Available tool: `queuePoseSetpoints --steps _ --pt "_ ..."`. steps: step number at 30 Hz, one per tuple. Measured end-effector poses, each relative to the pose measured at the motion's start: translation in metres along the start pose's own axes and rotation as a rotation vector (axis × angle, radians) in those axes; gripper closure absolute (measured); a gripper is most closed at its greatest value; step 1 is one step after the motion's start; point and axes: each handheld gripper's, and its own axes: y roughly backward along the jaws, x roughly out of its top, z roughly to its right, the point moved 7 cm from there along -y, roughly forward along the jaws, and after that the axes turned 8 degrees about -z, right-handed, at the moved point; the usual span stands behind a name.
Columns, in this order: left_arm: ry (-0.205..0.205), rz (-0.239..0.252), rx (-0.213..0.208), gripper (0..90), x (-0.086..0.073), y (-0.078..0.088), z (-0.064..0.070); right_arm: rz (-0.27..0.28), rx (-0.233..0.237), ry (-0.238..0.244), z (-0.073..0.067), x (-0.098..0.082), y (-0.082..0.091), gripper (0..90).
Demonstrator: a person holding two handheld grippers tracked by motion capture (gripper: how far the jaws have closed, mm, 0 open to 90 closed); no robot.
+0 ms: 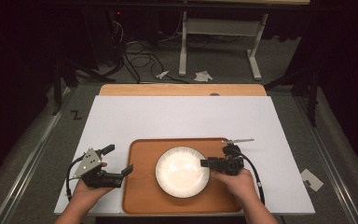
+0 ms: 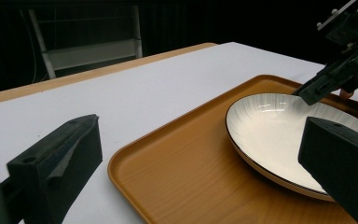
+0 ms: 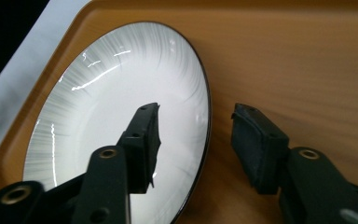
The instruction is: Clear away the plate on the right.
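While straddling the rim: right gripper (image 3: 193, 140) is spreading one jaw over the white plate (image 3: 98, 102), one outside.
Left gripper (image 1: 116, 161): is gaping beside the wooden tray (image 1: 140, 186).

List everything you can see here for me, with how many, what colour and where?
plate: one, white with fine grey lines and a dark edge, on the tray.
tray: one, orange-brown wood look, near edge of the table.
table: one, white top with a wooden strip along the far edge.
cables: several, black, on the floor beyond the table.
paper scraps: a few, white, on the floor behind and to the right of the table.
frame: one, white metal, at the back.
left gripper: one, black, open, just left of the tray.
right gripper: one, black, open, its jaws astride the plate's right rim.
hands: two, one holding each gripper.
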Motion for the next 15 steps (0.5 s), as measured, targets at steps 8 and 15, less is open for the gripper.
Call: queuePoseSetpoints --steps 8,15 --pt "0.000 -0.012 0.000 0.5 -0.002 0.000 -0.001 0.168 -0.142 0.231 -0.010 0.018 0.045 24.2" --pt "0.004 -0.017 0.006 0.3 -0.003 -0.001 -0.001 0.312 -0.236 0.280 0.012 0.008 0.089 0.0"
